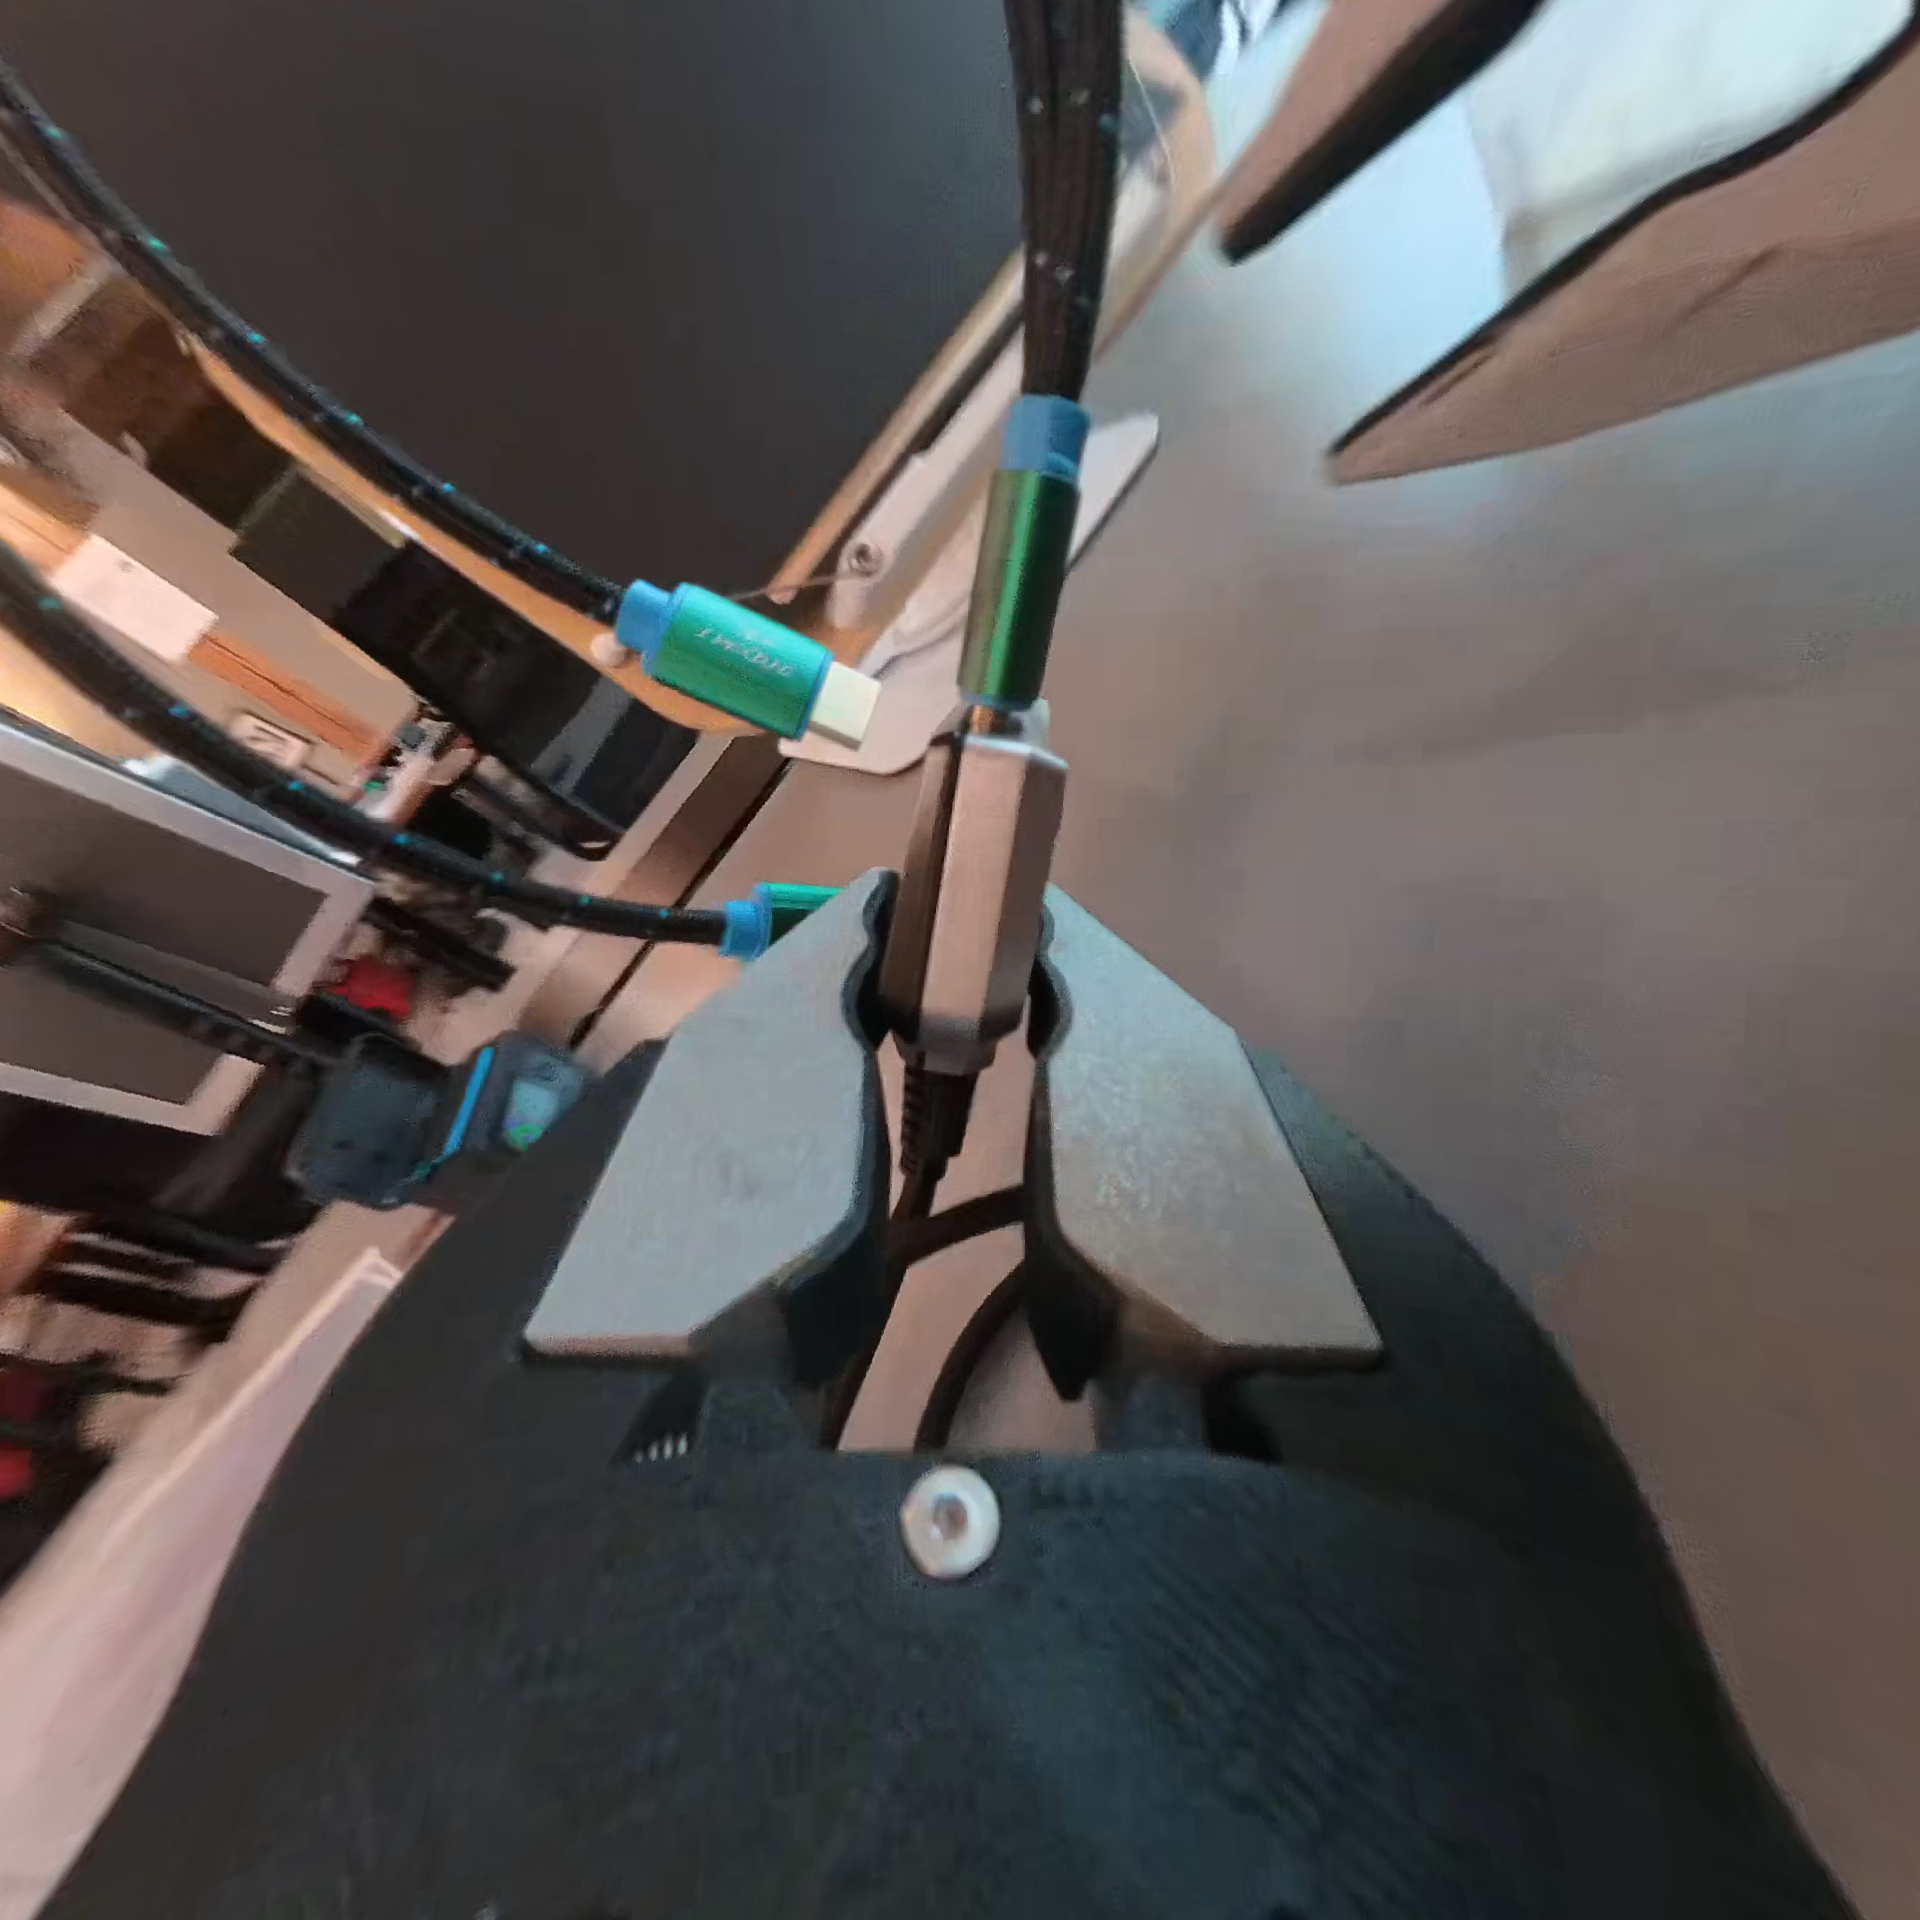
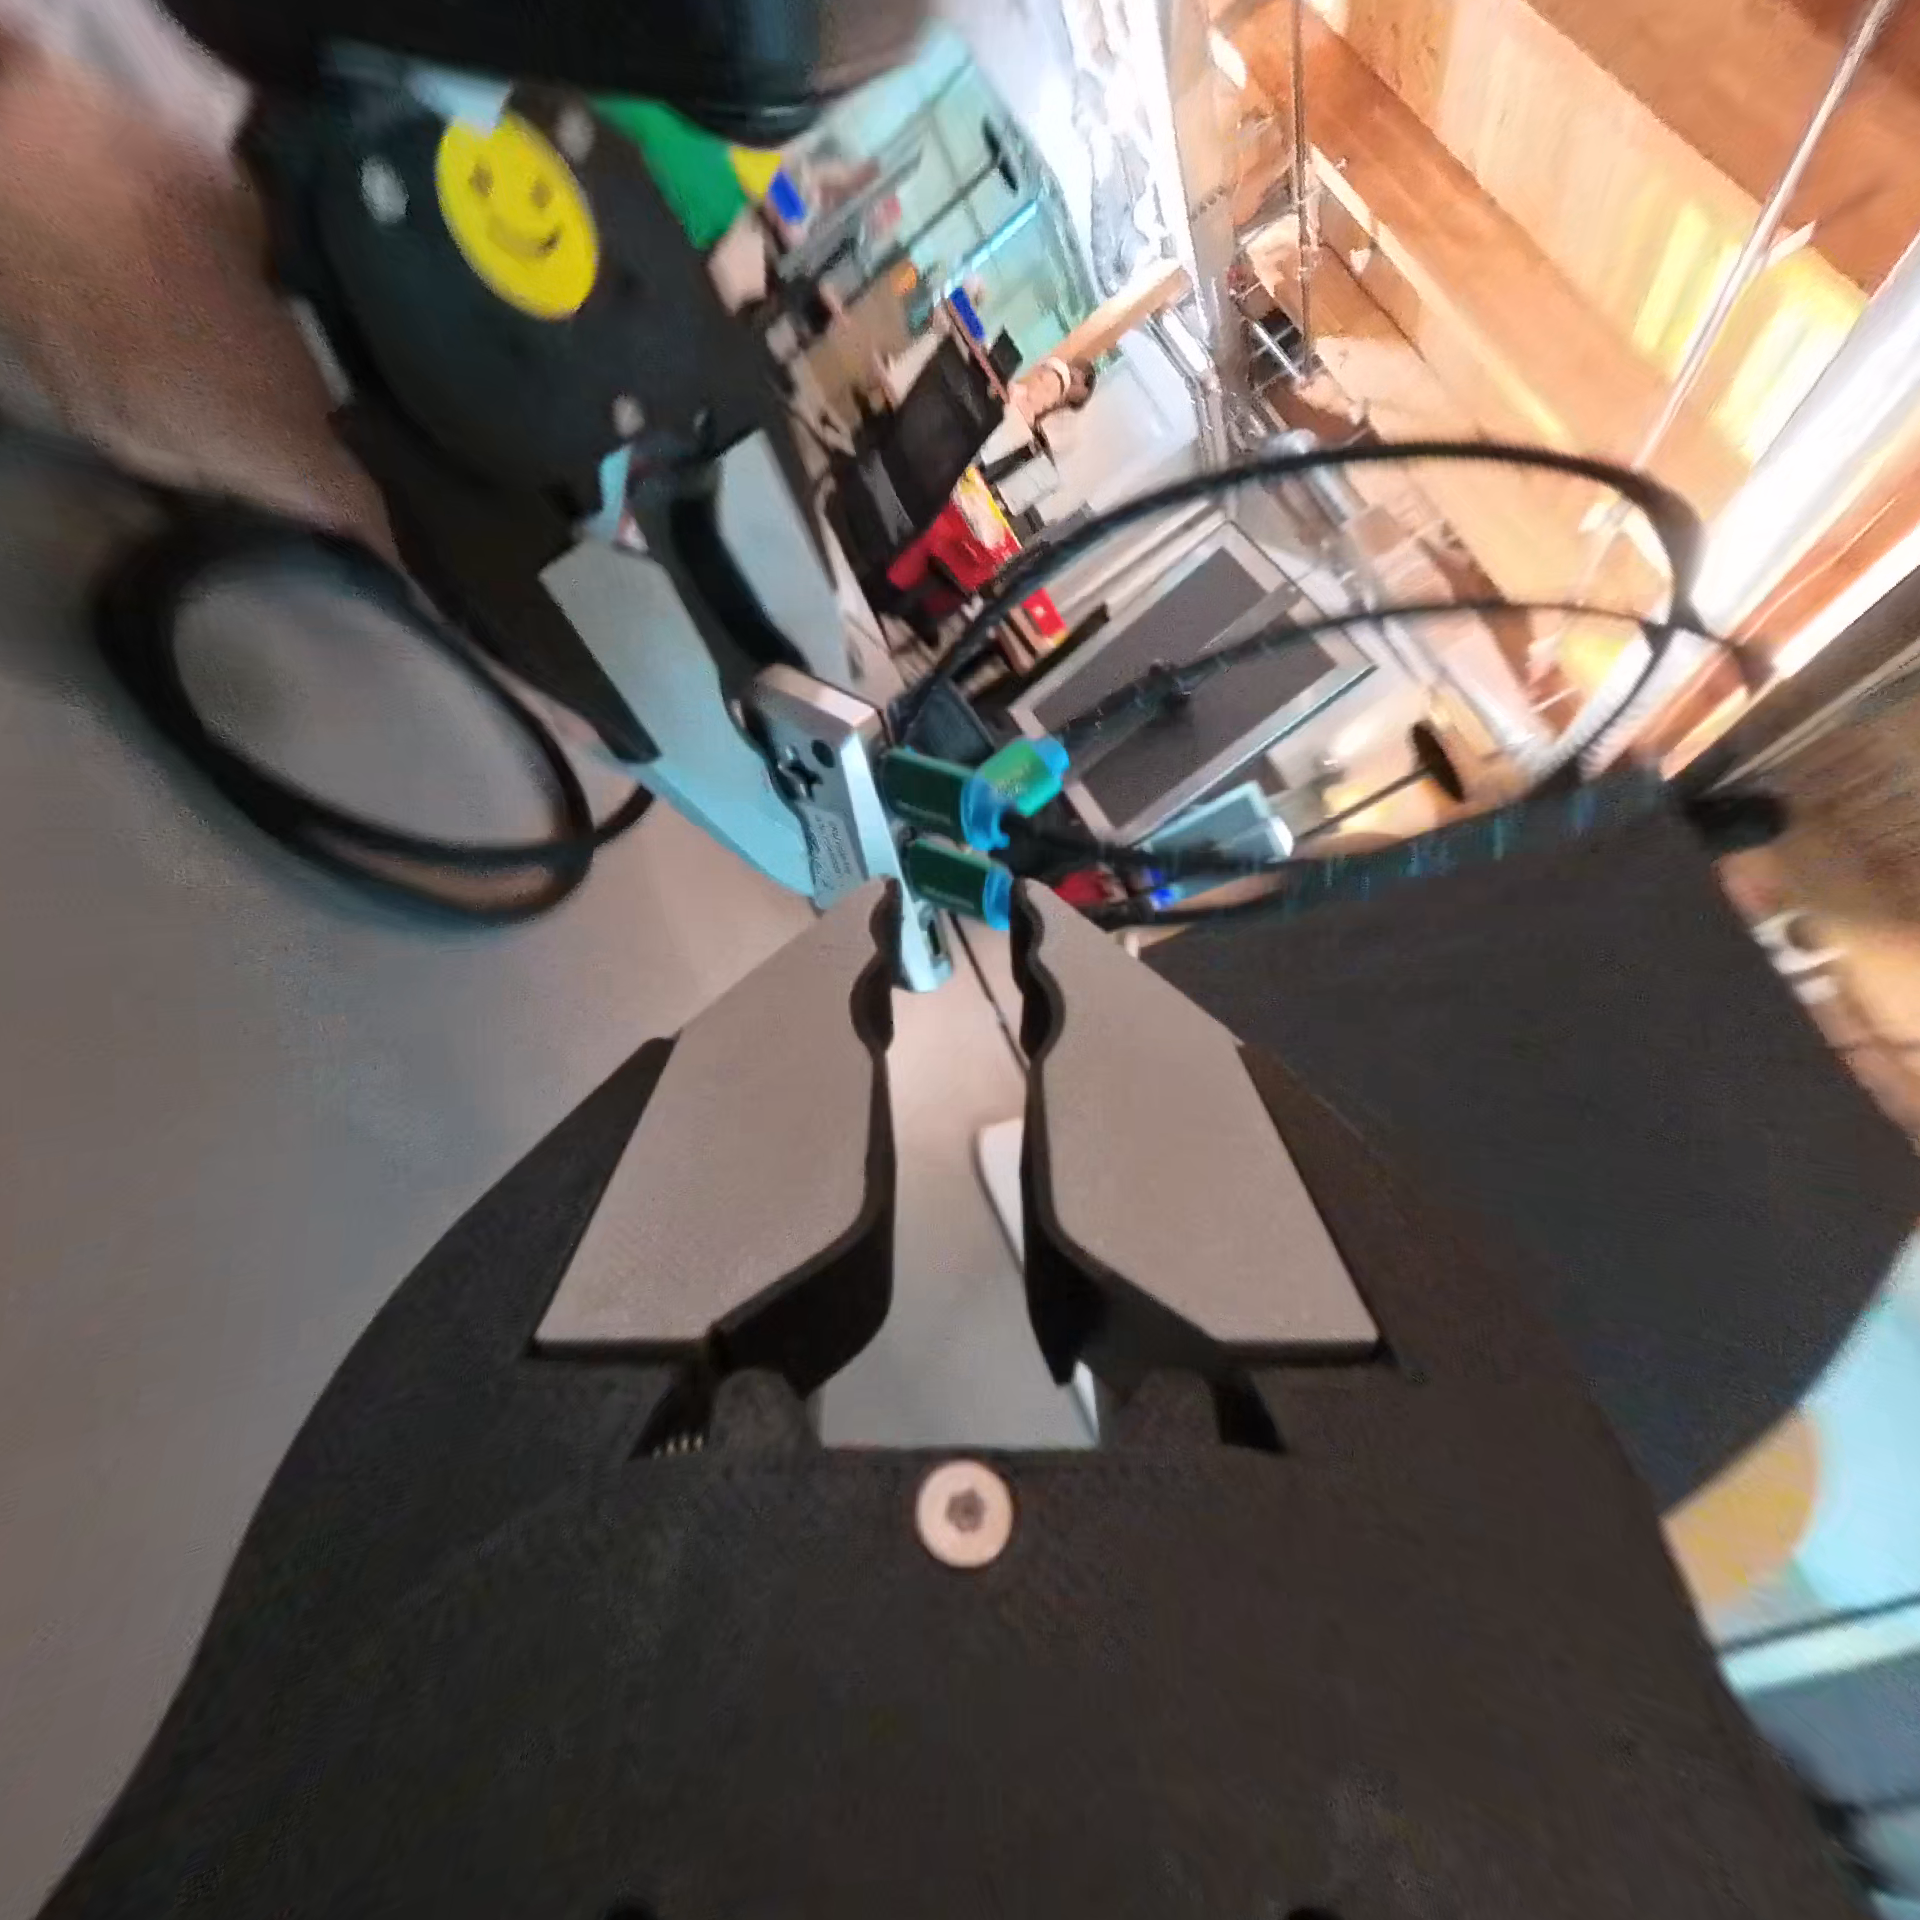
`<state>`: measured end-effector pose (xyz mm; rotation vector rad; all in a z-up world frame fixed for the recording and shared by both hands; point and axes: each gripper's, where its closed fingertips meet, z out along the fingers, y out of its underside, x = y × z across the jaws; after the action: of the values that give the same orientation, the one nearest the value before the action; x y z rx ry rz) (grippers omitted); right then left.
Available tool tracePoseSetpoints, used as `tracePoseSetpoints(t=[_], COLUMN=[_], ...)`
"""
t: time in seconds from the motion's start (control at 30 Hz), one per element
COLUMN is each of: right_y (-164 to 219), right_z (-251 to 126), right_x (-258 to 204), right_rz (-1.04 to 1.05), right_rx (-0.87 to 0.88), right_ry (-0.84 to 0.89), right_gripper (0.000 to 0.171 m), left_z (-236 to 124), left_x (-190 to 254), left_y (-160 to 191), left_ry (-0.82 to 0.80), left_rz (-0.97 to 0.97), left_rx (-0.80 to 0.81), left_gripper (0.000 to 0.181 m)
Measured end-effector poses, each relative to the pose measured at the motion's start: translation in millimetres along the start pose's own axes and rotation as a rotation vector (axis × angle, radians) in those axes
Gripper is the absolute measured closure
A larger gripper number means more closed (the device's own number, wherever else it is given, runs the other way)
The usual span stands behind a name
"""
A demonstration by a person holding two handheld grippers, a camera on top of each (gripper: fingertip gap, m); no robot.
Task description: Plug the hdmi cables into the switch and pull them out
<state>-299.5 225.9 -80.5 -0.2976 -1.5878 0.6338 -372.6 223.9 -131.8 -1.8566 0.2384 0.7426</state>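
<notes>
Left claw [image 1: 961,940] is clamped on the silver switch [image 1: 977,894], held up off the counter [image 1: 1558,935] with one green plug [image 1: 1018,582] seated. Right claw [image 2: 956,914] gapes empty just beside another seated plug [image 2: 951,878]. A skewed pull could wrench the switch loose.

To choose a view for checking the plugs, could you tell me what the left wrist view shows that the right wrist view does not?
Left only: a loose green plug with its bare metal tip. Right only: the open right gripper, a yellow smiley disc and a coiled black cable. Both: the silver switch clamped in the left gripper, with an inserted green plug.
</notes>
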Motion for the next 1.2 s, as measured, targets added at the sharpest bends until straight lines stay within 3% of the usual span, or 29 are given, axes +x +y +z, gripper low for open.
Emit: tracePoseSetpoints(t=[0.17,0.27,0.43,0.63,0.7,0.93,1.07,1.2], right_y=[8,25,26,-2,-4,-13,-8,-5], right_z=[-1,2,3,-11,-14,-30,-28,-30], right_x=[7,4,1,0,-5,-17,-17,7], right_rz=[0.501,0.646,0.775,0.832,0.824,0.886,0.883,0.859], right_rx=[0.02,0.012,0.041,0.205,0.219,0.295,0.237,0.201], right_ry=[-0.223,-0.301,-0.386,-0.511,-0.545,-0.722,-0.721,-0.585], right_gripper=[0.148,0.139,0.124,0.135,0.147,0.154,0.155,0.155], left_z=[-20,-28,-36,-44,-46,-54,-49,-51], left_x=[-14,-23,-1,38,51,69,67,39], left_y=[-33,-38,-55,-71,-73,-79,-76,-80], left_ry=[0.226,0.292,0.469,0.655,0.708,0.816,0.78,0.632], left_rz=[-0.522,-0.675,-0.691,-0.59,-0.55,-0.535,-0.53,-0.551], left_rx=[0.295,0.38,0.432,0.429,0.416,0.422,0.404,0.495], left_gripper=[0.162,0.162,0.162,0.162,0.162,0.162,0.16,0.158])
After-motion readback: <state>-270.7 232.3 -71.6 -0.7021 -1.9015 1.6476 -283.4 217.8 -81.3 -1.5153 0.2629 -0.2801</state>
